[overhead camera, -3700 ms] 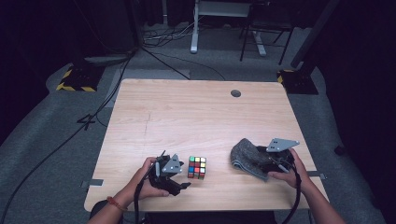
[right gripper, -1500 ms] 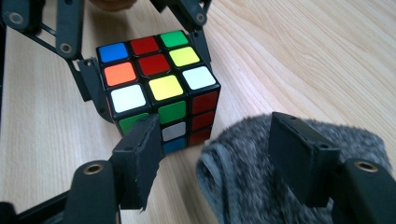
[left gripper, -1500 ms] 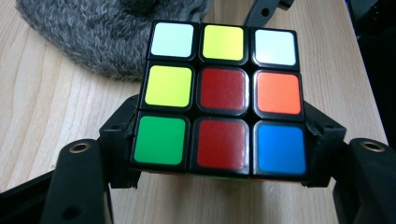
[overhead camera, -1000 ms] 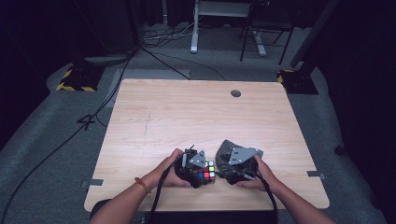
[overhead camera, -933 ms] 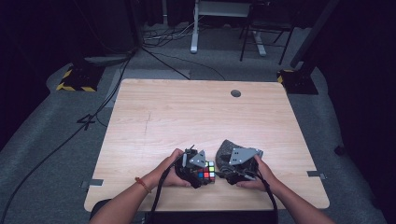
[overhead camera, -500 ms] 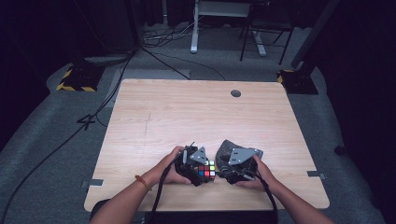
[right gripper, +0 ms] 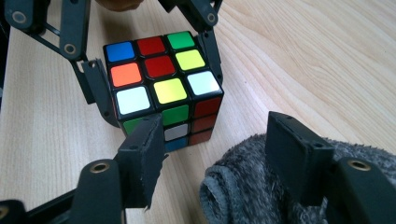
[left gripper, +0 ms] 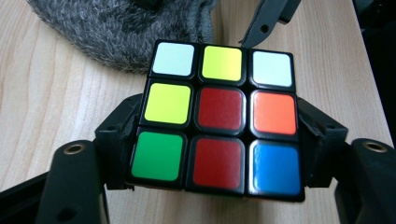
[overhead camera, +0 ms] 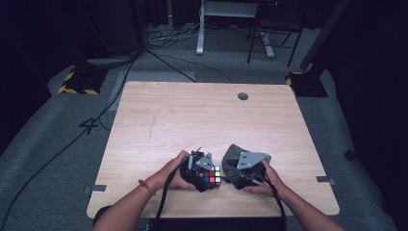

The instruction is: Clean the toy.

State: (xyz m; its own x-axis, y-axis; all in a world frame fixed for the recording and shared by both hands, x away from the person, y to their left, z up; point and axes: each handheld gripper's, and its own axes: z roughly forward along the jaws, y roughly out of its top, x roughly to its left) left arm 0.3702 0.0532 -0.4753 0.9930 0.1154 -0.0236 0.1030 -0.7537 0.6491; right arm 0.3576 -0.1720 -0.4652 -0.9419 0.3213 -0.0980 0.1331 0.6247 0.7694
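Observation:
A scrambled Rubik's cube (left gripper: 219, 116) sits between the jaws of my left gripper (left gripper: 219, 140), whose pads press its left and right sides. Those jaws have just been closing on the cube. From above, the cube (overhead camera: 211, 175) and left gripper (overhead camera: 208, 173) are near the table's front edge. A grey fuzzy cloth (right gripper: 252, 196) lies just right of the cube (right gripper: 161, 79). My right gripper (right gripper: 217, 135) stands open over the cloth's edge, its jaws having narrowed slightly. Its left jaw is in front of the cube and its right jaw is on the cloth (overhead camera: 233, 154).
The wooden table (overhead camera: 192, 120) has a round cable hole (overhead camera: 243, 96) at the far side. Both hands work close to the front edge. Cables and a yellow-black striped base (overhead camera: 77, 82) lie on the floor beyond.
Since the oldest frame the two grippers have come together at the front middle, the left now around the cube and the cloth brought left beside it. Over the last second nothing has visibly shifted.

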